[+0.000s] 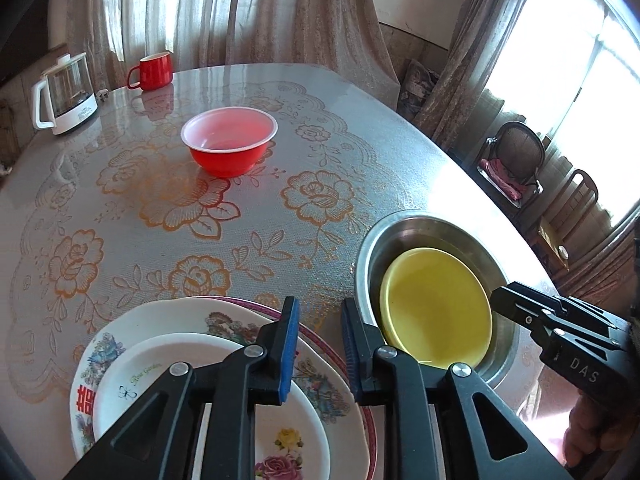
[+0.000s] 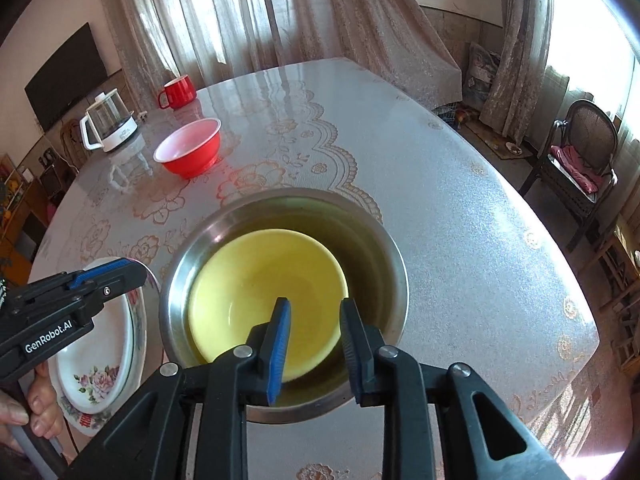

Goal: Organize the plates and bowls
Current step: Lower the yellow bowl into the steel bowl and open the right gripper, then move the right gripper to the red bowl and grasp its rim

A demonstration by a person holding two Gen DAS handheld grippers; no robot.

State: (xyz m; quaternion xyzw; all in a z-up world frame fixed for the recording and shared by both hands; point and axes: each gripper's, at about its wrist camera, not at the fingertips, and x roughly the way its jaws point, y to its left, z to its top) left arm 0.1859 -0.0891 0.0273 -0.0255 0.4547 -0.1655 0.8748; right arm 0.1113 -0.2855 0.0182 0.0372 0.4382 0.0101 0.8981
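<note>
A yellow bowl [image 2: 264, 292] sits inside a steel bowl [image 2: 372, 240] near the table's front. My right gripper [image 2: 314, 344] is open and empty, hovering over the yellow bowl's near rim. It shows from the side in the left wrist view [image 1: 504, 300], above the same yellow bowl [image 1: 436, 304] and steel bowl [image 1: 400, 232]. My left gripper [image 1: 320, 344] is open and empty, above the right edge of a stack of floral plates [image 1: 160, 328]. The plates also show in the right wrist view [image 2: 100, 360]. A red bowl [image 1: 228, 140] stands alone further back.
A red mug [image 1: 154, 70] and a glass kettle on a white base [image 1: 66, 94] stand at the far left of the round table [image 1: 320, 120]. Curtains hang behind. A wicker chair [image 2: 580, 152] stands to the right, off the table.
</note>
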